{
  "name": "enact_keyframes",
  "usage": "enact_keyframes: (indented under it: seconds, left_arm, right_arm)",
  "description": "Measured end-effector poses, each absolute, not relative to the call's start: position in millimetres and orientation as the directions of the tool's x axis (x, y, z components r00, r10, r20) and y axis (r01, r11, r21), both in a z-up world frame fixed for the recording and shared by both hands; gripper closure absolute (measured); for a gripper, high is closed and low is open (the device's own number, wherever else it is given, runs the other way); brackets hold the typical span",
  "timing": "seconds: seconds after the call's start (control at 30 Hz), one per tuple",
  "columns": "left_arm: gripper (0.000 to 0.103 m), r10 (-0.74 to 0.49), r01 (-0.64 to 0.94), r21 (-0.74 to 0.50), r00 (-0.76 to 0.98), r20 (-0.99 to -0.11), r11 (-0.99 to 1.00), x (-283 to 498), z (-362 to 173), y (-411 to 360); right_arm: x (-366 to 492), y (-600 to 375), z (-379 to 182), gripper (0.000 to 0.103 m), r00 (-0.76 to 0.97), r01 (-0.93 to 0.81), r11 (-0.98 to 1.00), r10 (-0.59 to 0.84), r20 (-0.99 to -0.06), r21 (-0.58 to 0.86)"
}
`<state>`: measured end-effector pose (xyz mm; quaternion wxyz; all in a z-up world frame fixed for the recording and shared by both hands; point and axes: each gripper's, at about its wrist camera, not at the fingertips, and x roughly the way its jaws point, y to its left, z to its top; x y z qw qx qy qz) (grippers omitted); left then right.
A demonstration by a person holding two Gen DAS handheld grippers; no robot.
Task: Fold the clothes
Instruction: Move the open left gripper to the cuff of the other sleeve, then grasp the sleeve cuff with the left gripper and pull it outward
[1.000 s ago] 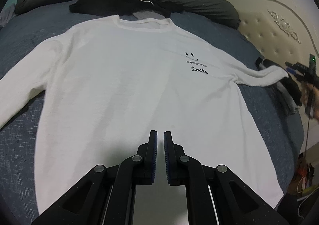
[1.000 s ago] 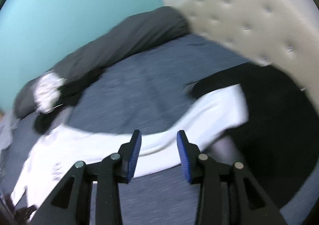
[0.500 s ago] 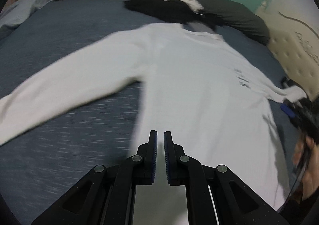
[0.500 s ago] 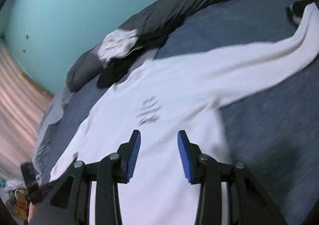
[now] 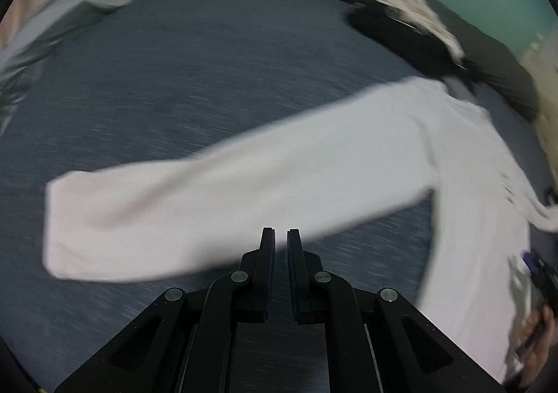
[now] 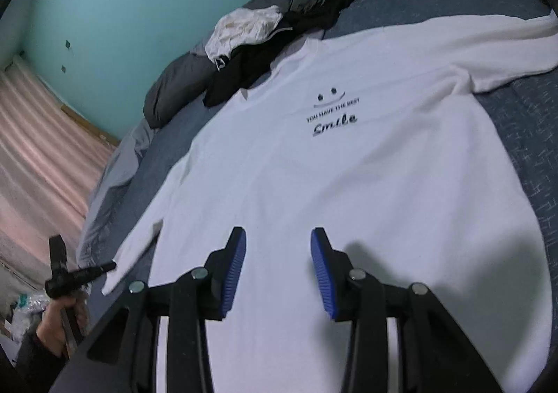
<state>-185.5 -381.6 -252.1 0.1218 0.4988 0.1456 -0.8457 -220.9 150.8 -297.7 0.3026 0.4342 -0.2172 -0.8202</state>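
Blue bedding (image 6: 523, 135) covers the bed under both tools. Right gripper (image 6: 278, 246) hangs with its blue pads spread wide and empty, above the bottom of the white shirt (image 6: 314, 176), which lies flat (the words say "Smile"). At 11 o'clock a dark clothes pile (image 6: 251, 58) sits by the green wall (image 6: 122, 9). Left gripper (image 5: 280, 253) has its pads almost pressed together, pinching nothing. Its view is blurry. The shirt's long sleeve (image 5: 209, 211) stretches toward 9 o'clock.

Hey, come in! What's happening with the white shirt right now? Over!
Left gripper nearly shut, empty, over sleeve. Right gripper open above white shirt, spread flat, unfolded. Nothing on it.
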Motion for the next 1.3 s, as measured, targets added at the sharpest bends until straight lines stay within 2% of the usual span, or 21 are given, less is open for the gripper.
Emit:
enact_keyframes:
  seconds: [0.13,0.2,0.4,0.77,0.83,0.9,1.2,1.23,1.3]
  left_arm:
    - [0.090,-0.159,0.422,-0.056,-0.457,-0.875,-0.905,-183,-247,-427]
    - [0.082,-0.201,0.455,-0.025,-0.441,-0.875,-0.890,-180,-247,-450]
    - [0.081,-0.299,0.560,0.038,-0.382,-0.875,-0.827,-164,-255,-506]
    - [0.081,-0.344,0.647,0.025,-0.371,-0.863,-0.762,-148,-272,-550]
    - [0.078,-0.336,0.655,0.012,-0.372,-0.866,-0.756,-147,-274,-556]
    - [0.074,-0.324,0.653,0.003,-0.372,-0.870,-0.758,-145,-276,-558]
    - [0.074,-0.322,0.622,0.022,-0.374,-0.870,-0.782,-145,-284,-550]
    - [0.076,-0.320,0.617,0.022,-0.377,-0.869,-0.787,-145,-283,-548]
    - [0.102,-0.317,0.603,0.025,-0.384,-0.867,-0.798,-145,-281,-544]
  right_arm:
    - [-221,149,-298,0.064,-0.433,0.315,-0.719,-0.690,-0.580,0.620]
    - [-221,148,-299,0.064,-0.429,0.319,-0.717,-0.693,-0.580,0.620]
    - [-223,143,-304,0.064,-0.408,0.321,-0.709,-0.701,-0.584,0.627]
    - [-222,132,-310,0.064,-0.385,0.339,-0.712,-0.701,-0.600,0.614]
    - [-222,131,-312,0.064,-0.381,0.337,-0.713,-0.701,-0.603,0.615]
    - [-222,131,-314,0.064,-0.377,0.336,-0.711,-0.702,-0.604,0.617]
    - [-222,127,-317,0.064,-0.368,0.338,-0.710,-0.704,-0.608,0.617]
    - [-223,127,-318,0.064,-0.367,0.335,-0.710,-0.704,-0.608,0.619]
    - [-223,128,-319,0.064,-0.366,0.331,-0.710,-0.703,-0.609,0.621]
